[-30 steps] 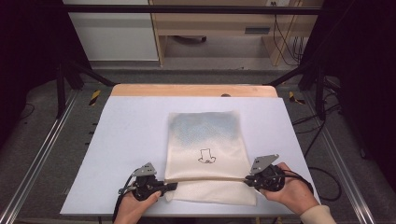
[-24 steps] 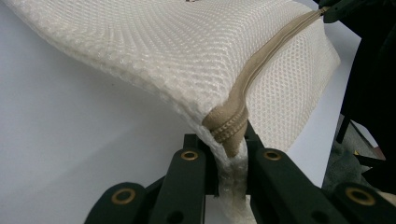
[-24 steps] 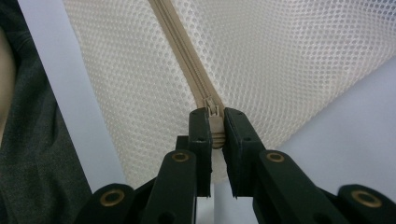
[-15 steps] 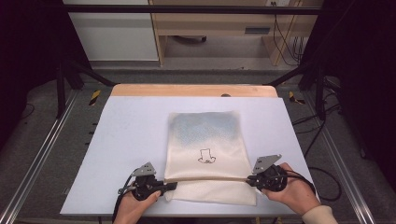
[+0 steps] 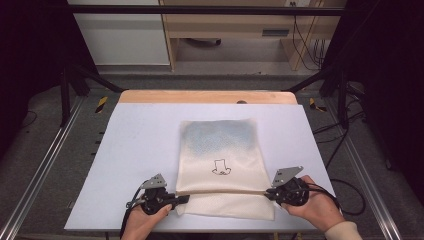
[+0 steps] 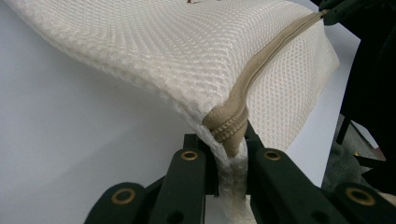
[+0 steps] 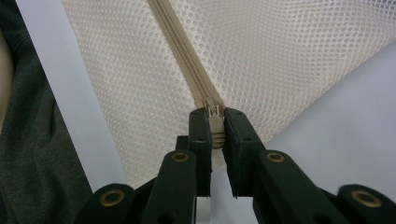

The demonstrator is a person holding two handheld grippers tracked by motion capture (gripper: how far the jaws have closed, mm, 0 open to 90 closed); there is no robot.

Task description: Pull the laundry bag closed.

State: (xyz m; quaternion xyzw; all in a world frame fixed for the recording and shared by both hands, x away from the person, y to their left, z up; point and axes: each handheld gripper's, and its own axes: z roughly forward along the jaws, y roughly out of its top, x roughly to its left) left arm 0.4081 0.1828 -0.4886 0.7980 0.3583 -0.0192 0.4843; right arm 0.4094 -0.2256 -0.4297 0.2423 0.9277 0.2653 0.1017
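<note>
Item: my left gripper (image 6: 229, 154), jaws pinched on the zipper's tan end (image 6: 228, 127) at the near-left corner of the mesh zipper bag (image 5: 220, 160); a fold of white mesh is trapped between the pads below it.

Item: my right gripper (image 7: 215, 133), jaws clamped on the metal zipper pull (image 7: 214, 114) at the bag's near-right edge, pads pressing it from both sides.

Item: zipper (image 5: 222, 190), tan tape, running straight and taut between the two grippers, across the bag's near end.

Item: bag, cream honeycomb mesh, rectangular, flat on the white table sheet (image 5: 125, 150); far portion tinted grey-blue; small black outline drawing (image 5: 221, 167) near the middle. A strip of mesh lies nearer me than the zipper.

Item: my hands, left (image 5: 145, 222) and right (image 5: 315, 207), at the table's near edge.
</note>
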